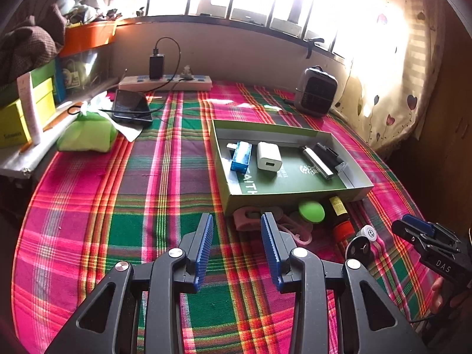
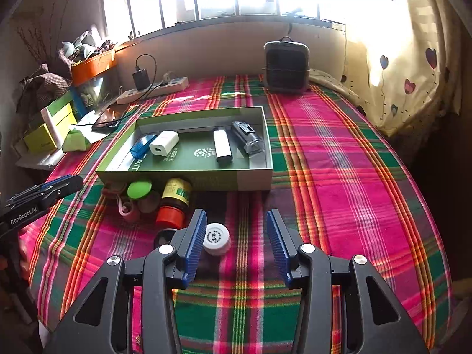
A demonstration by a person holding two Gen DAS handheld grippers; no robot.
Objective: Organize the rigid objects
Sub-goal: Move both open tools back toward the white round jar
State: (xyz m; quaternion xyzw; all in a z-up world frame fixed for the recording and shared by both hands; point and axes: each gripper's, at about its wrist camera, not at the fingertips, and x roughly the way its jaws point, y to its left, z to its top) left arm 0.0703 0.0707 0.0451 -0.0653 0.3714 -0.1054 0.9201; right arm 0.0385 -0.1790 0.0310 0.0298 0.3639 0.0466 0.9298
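Right gripper is hanging released with the white-capped bottle standing upright just inside its left-hand pad, on the bedspread before the green box's near wall; left gripper, empty, is lying farther off.

woven plaid cloth, matt cardboard box, glossy plastic charger.

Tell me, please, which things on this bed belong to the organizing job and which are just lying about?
Belonging to the job:
green box
blue adapter
white charger
white lighter
brown bottle
green-lidded jar
white cap

Just lying about:
phone
power strip
small heater
yellow boxes
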